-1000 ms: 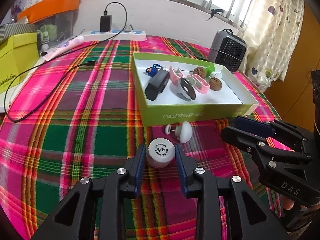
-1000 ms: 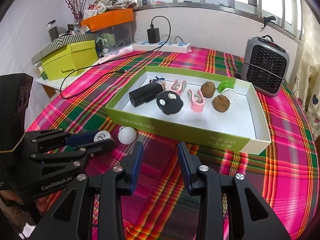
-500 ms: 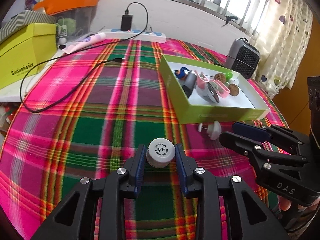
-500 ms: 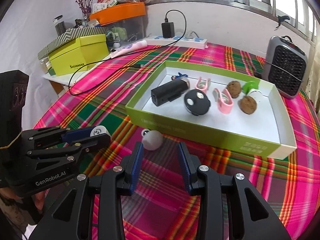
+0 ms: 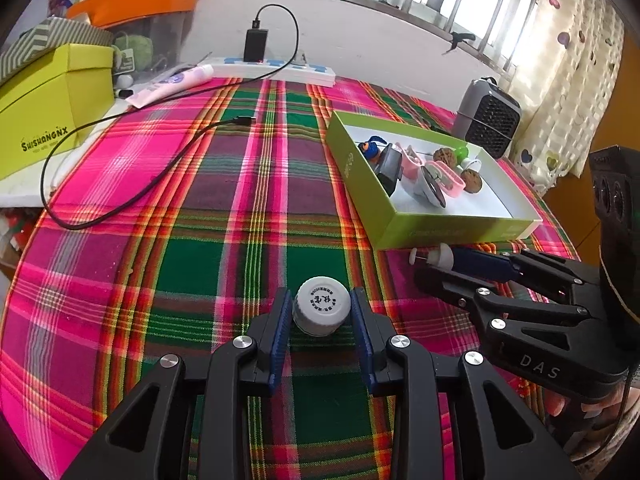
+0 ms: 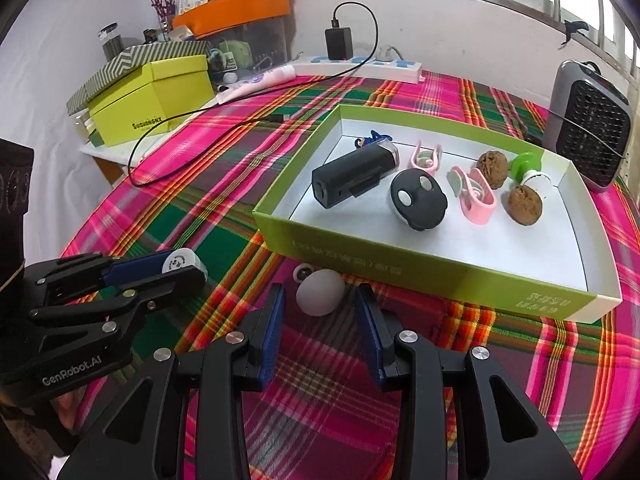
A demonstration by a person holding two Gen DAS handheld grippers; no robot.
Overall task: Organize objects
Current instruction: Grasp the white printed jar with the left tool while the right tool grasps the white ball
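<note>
My left gripper (image 5: 320,312) is shut on a small white bottle (image 5: 321,309) with a printed cap, held over the plaid tablecloth; the same bottle (image 6: 182,261) shows at the left of the right wrist view. My right gripper (image 6: 320,304) has its jaws opening around a white egg-shaped piece (image 6: 320,292) with a small wheel on a pin, which lies on the cloth just before the green tray (image 6: 400,272); the pads stand apart from it. Inside the tray lie a black box-shaped device (image 6: 354,174), a black round gadget (image 6: 418,200), pink clips (image 6: 476,196) and walnuts (image 6: 524,204).
A grey fan heater (image 6: 588,140) stands behind the tray at right. A black cable (image 5: 160,176) loops over the cloth from a charger on a white power strip (image 5: 280,70). Yellow-green boxes (image 5: 52,108) and an orange-lidded bin (image 5: 140,0) stand at the far left.
My left gripper has carried the bottle away from the tray toward the left. My right gripper has come up to the white egg-shaped piece, which now lies between its widening jaws.
</note>
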